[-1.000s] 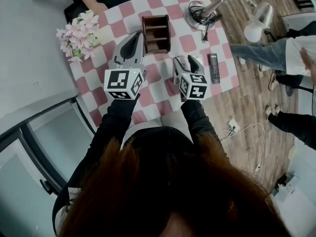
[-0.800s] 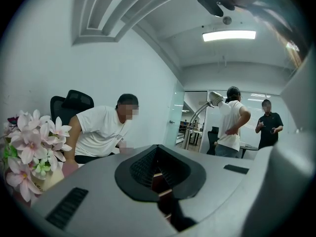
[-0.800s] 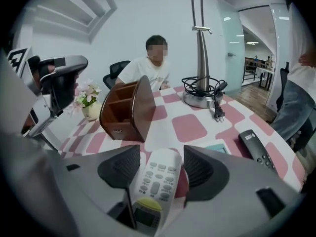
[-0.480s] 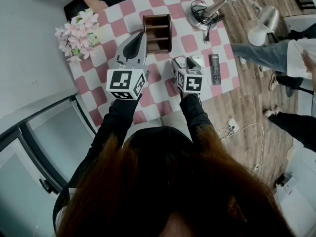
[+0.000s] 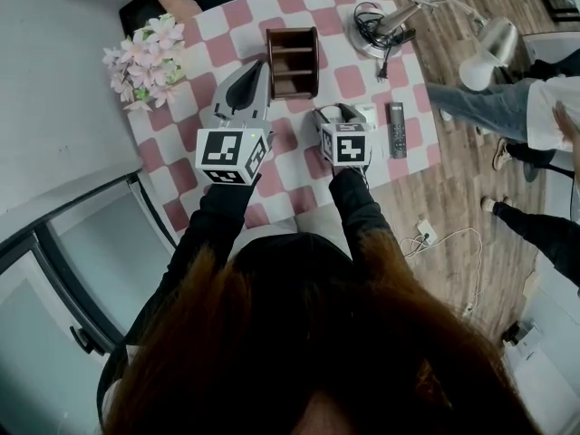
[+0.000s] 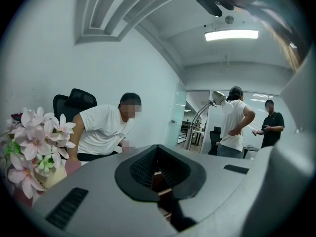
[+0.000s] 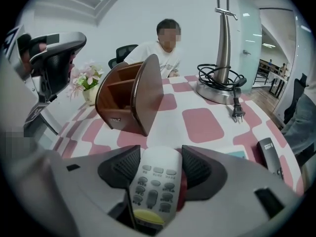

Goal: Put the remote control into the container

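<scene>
Low in the right gripper view, flat on the checked tabletop [image 5: 299, 166]: white remote control [image 7: 155, 186], straddled by the right gripper [image 7: 158, 157], jaws just opened wide, not clamping it. Near the head view's top edge: brown wooden container [image 5: 291, 62], upright. Just left of it: left gripper [image 5: 260, 69], jaws closed, empty. Far right: black remote control [image 5: 396, 129].
</scene>
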`<state>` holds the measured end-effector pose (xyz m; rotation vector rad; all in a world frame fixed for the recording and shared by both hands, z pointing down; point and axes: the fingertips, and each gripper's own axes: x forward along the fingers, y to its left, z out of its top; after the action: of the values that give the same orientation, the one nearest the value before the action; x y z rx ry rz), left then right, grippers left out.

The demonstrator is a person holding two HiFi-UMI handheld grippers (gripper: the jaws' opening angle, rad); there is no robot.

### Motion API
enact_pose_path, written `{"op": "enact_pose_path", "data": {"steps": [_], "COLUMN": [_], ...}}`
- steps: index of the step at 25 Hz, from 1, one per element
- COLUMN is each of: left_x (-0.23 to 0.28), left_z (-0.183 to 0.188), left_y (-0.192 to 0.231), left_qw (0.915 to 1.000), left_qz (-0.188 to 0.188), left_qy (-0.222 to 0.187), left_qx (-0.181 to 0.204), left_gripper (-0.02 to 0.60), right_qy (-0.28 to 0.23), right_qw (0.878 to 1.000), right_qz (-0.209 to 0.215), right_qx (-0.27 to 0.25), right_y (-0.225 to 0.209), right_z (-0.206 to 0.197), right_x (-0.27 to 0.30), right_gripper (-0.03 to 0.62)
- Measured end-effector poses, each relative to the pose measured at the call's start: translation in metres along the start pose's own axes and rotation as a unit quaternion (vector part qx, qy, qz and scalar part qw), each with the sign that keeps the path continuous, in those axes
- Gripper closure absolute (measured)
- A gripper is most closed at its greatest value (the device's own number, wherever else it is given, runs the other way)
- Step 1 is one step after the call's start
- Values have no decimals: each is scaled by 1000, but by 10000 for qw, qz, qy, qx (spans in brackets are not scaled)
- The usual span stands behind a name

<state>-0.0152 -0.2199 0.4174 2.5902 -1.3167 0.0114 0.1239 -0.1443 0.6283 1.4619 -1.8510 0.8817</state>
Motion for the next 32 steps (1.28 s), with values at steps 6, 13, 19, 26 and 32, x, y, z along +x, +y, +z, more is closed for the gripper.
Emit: {"op": "enact_pose_path", "data": {"steps": [6, 13, 19, 26, 32], "left_x": [-3, -9, -15, -27, -38], "left_z": [4, 8, 15, 23, 31], "left_y": [5, 9, 15, 21, 35], "left_qw": [10000, 9999, 9997, 9991, 9981], "left_qz": [48, 106, 187, 318, 504], "left_qy": [-50, -96, -168, -259, -349], "left_qx": [-8, 12, 38, 80, 61], "left_gripper": [583, 583, 583, 583, 583], "right_qy": [-691, -1502, -2378, -3580, -3991], "right_qw": [9972, 9875, 9701, 9312, 9141], "right_qz": [254, 475, 453, 563, 600], "right_qx": [143, 86, -146, -377, -399], "right_y": [7, 17, 28, 51, 63], "right_z": [23, 65, 122, 213, 266], "right_x": [-24, -70, -112, -145, -138], "right_gripper": [341, 341, 341, 341, 341]}}
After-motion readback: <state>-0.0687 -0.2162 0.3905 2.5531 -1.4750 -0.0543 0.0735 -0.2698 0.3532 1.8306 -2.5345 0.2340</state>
